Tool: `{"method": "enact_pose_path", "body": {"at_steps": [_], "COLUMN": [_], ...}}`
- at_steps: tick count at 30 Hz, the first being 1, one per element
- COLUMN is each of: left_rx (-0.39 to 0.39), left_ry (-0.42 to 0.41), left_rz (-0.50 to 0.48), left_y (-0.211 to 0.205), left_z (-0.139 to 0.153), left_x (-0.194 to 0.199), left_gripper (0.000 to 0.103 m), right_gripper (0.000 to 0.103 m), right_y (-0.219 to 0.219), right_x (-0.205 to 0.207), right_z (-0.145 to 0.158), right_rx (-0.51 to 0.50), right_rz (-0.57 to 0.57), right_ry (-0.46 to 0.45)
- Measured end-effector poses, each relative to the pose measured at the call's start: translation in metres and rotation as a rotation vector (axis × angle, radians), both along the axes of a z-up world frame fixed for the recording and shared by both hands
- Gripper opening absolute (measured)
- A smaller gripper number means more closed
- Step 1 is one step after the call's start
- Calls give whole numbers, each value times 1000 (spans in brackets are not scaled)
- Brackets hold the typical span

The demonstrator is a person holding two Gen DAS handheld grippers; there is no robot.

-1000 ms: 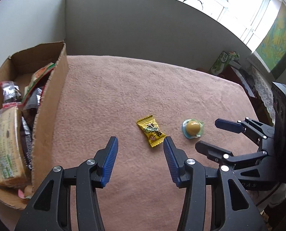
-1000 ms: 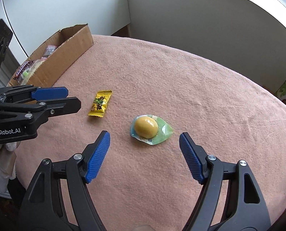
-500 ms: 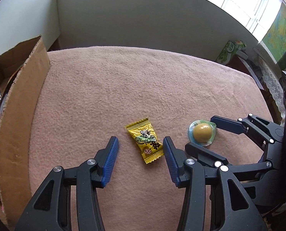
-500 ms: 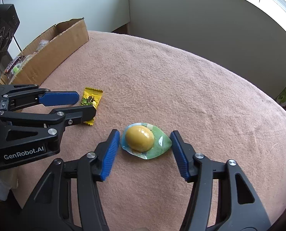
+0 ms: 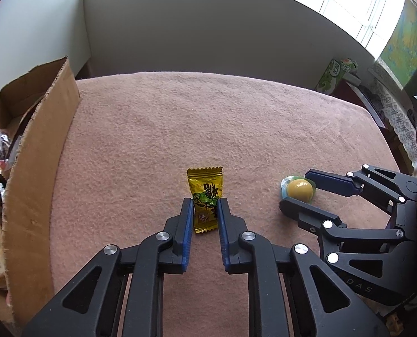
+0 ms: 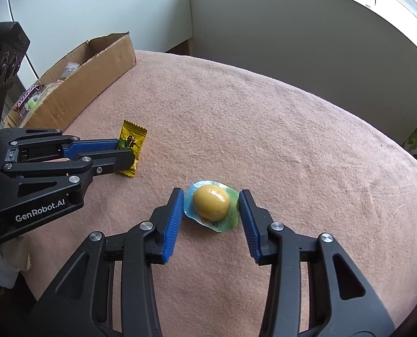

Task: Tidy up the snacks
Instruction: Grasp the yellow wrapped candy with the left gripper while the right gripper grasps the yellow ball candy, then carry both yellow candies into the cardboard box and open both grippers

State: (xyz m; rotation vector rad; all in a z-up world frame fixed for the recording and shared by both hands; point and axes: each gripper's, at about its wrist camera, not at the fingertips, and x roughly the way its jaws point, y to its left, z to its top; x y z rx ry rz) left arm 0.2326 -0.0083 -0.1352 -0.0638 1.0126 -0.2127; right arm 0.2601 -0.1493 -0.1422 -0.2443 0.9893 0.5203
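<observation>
A cardboard box (image 5: 37,151) of snacks stands at the left edge of the tabletop (image 5: 208,129), which carries a pink cloth. The left hand-held gripper (image 5: 205,205) is closing; its blue pads press both sides of the yellow candy (image 5: 205,193), which lies on the cloth. To the right, the right hand-held gripper (image 6: 211,206) is closing around the jelly cup (image 6: 211,205), also on the cloth. Its pads touch the cup's foil rim on both sides. The two snacks lie near each other, apart from the box.
</observation>
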Motion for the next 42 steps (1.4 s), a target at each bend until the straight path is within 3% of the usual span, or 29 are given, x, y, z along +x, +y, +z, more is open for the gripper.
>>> {"method": "enact_pose_path", "body": {"at_steps": [8,25,34,42], "left_rx": [-9,-41,-11,18], "left_ry": [-30,-97,-141,-183], "left_rz": [-5,26,90,162], "left_y": [-1,32,76,124], "left_z": [7,40,60,72], "left_x": [-6,-28,-44,-58], "left_gripper": [13,13,13,13], "right_gripper": [28,27,27,28], "right_y": [-2,-5,47,113], "right_x": [-7,-21,-21,-20], "right_z": [7,43,88,101], "right_rx": [19,54,95,140], "right_rz": [-1,-12,75,163], "right_ry": [-7,-63,-132,-134]}}
